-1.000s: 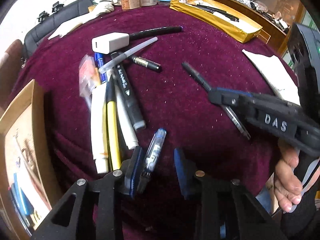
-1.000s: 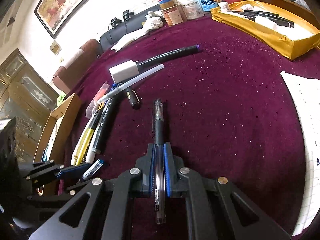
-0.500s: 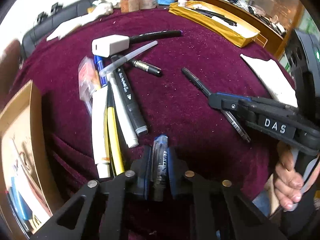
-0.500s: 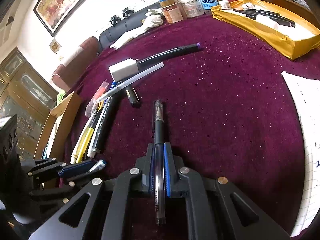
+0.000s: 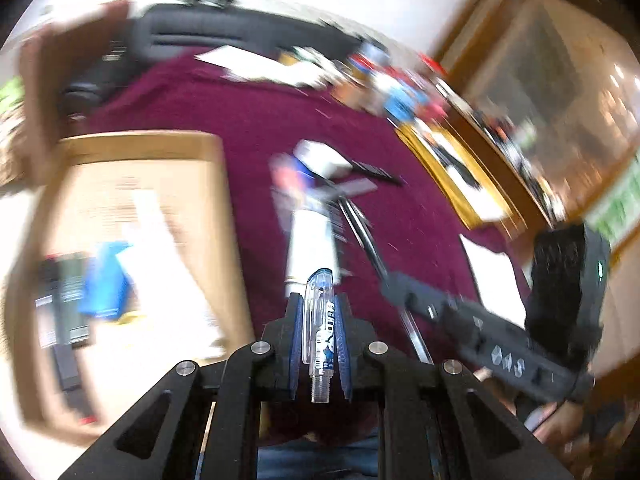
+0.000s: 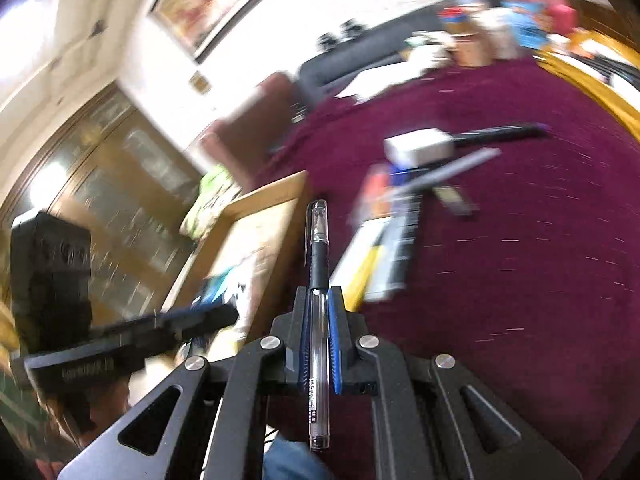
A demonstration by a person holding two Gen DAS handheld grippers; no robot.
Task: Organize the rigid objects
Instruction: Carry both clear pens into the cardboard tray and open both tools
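Observation:
My left gripper (image 5: pixel 318 304) is shut on a clear pen with a blue cap (image 5: pixel 320 332), held above the maroon cloth near the open cardboard box (image 5: pixel 140 208). My right gripper (image 6: pixel 318 300) is shut on a clear gel pen with a black grip (image 6: pixel 318 264), its cap end pointing towards the box (image 6: pixel 248 248). In the left wrist view the right gripper (image 5: pixel 396 284) shows at the right with its pen. In the right wrist view the left gripper (image 6: pixel 224 314) reaches over the box. A blurred pile of pens and markers (image 6: pixel 396 236) and a white adapter (image 6: pixel 418 146) lie on the cloth.
The box holds papers, a blue item (image 5: pixel 104 276) and dark things. A yellow tray (image 5: pixel 460 172) with pens sits at the table's far right, jars (image 6: pixel 516 28) at the back, white paper (image 5: pixel 492 276) at the right edge. A dark sofa (image 5: pixel 224 36) stands behind the table.
Both grippers rose off the cloth with their pens and swung left towards the cardboard box. The left gripper closed on the blue-capped pen and rolled.

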